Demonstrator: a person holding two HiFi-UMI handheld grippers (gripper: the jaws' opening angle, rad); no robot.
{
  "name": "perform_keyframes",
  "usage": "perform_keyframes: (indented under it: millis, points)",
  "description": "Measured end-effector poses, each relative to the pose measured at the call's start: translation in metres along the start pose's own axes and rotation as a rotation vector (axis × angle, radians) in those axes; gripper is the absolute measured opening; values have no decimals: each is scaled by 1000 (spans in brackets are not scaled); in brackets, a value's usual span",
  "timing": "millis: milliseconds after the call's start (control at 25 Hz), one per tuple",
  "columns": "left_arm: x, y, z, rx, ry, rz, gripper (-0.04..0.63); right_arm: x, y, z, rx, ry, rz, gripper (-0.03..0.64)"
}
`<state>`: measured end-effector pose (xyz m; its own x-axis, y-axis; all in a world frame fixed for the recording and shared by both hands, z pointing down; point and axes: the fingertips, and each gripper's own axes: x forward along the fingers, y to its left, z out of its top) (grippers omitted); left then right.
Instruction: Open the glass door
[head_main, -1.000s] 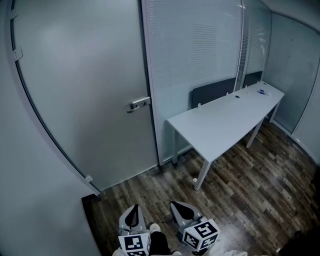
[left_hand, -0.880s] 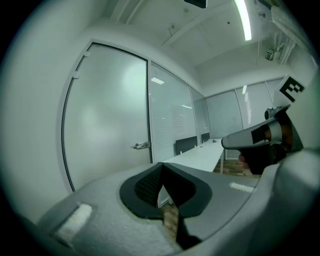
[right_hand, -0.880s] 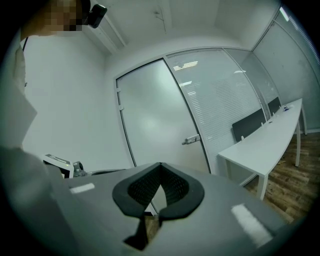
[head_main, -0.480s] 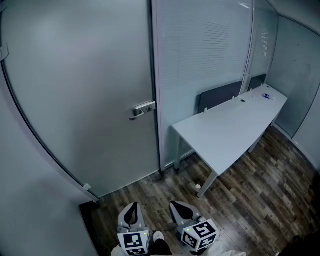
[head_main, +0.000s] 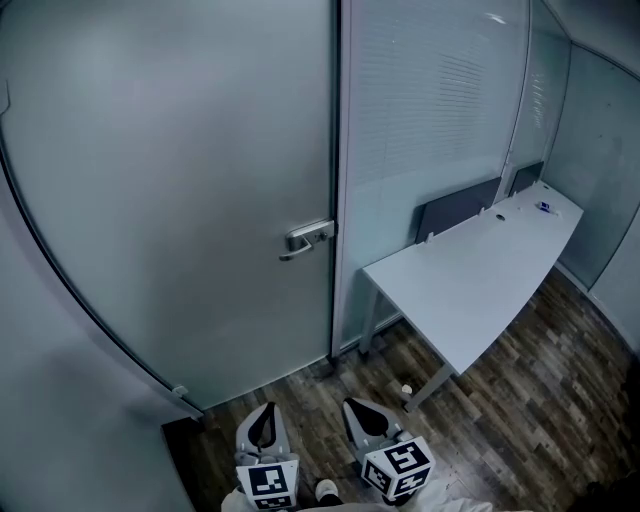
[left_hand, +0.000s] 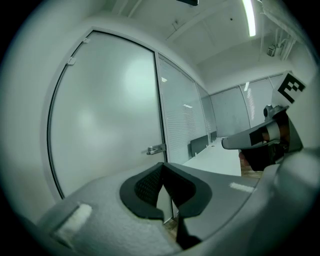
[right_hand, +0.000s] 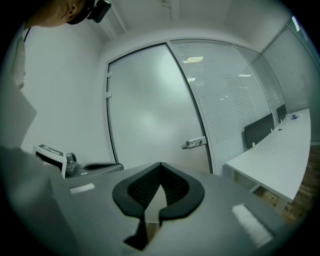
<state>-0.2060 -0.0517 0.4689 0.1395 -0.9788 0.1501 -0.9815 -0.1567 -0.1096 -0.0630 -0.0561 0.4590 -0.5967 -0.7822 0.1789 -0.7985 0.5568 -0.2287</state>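
In the head view the frosted glass door fills the upper left and stands shut in its frame, its metal lever handle at the door's right edge, beside a glass partition lined with blinds. To the right of the partition's foot a long white surface runs away along the wall, with a dark panel standing along its back edge and a small item, too small to name, near its far corner. A small white thing lies on the wood-patterned floor by the surface's near leg. The left gripper and the right gripper sit side by side at the bottom edge, well apart from the door, with bare floor between them and it. In the left gripper view the left gripper has its jaws pressed together with nothing between them; beyond lie the door and its handle, and the right gripper shows at the right. In the right gripper view the right gripper likewise has its jaws closed tip to tip and empty, facing the door and handle, with the surface at the right and the left gripper at the left
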Motion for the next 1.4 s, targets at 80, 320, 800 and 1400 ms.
perform_keyframes:
  millis: [80, 320, 800, 1400]
  points:
    - [9, 12, 2, 4, -12, -2, 3, 15, 4, 2, -19, -6, -2, 3]
    - [30, 24, 6, -9, -14, -10, 3, 41, 2, 9, -7, 5, 8, 3]
    - [103, 26, -21, -28, 35, -14, 3, 105, -49, -5, 27, 39, 7, 3]
    - [226, 17, 30, 47, 66, 63, 5, 197, -139, 62, 48, 56, 115, 3]
